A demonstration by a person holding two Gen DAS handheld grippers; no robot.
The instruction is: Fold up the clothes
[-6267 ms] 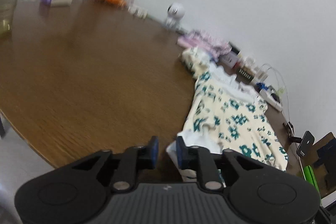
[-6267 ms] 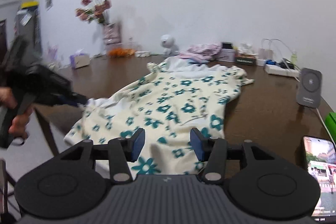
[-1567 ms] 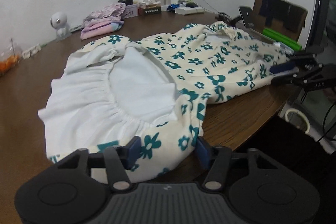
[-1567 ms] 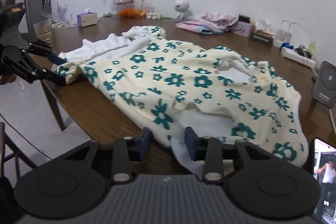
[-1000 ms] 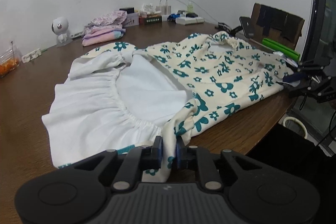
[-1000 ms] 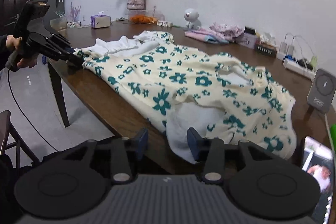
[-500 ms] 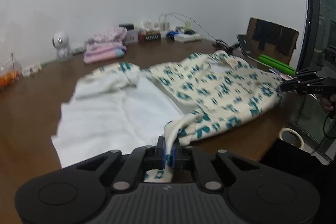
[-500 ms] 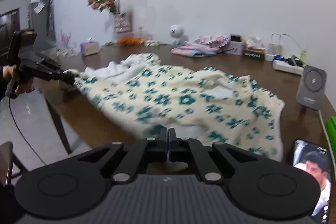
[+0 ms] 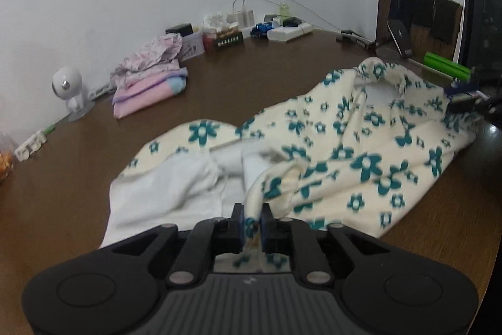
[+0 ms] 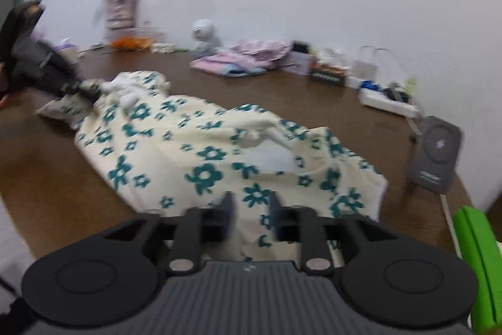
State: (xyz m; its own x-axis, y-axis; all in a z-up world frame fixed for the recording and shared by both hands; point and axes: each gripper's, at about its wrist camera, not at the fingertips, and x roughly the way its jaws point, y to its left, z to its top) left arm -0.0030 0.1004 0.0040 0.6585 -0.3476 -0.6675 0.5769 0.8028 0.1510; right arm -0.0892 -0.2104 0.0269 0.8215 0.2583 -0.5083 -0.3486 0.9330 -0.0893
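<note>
A cream garment with teal flowers (image 9: 360, 165) lies bunched on the brown table (image 9: 78, 146), its white lining (image 9: 163, 193) showing on the left. My left gripper (image 9: 252, 225) is shut on the garment's floral edge, which runs up between the fingers. At the garment's far end, the right gripper (image 9: 461, 98) shows in the left wrist view. In the blurred right wrist view, the right gripper (image 10: 251, 215) stands open low over the garment (image 10: 200, 153), with cloth lying between and under its fingers. The left gripper (image 10: 91, 94) holds the far left end there.
Folded pink clothes (image 9: 147, 87) and a white round camera (image 9: 67, 87) sit near the wall. A power strip with cables (image 9: 288, 32) lies at the back. A grey charger stand (image 10: 436, 153) and a green object (image 10: 473, 253) are right of the garment. A flower vase (image 10: 116, 5) stands far left.
Both grippers carried the garment's near edge inward over the table, doubling the cloth over itself. The right gripper, shut half a second ago, has opened. The left stays shut on the cloth.
</note>
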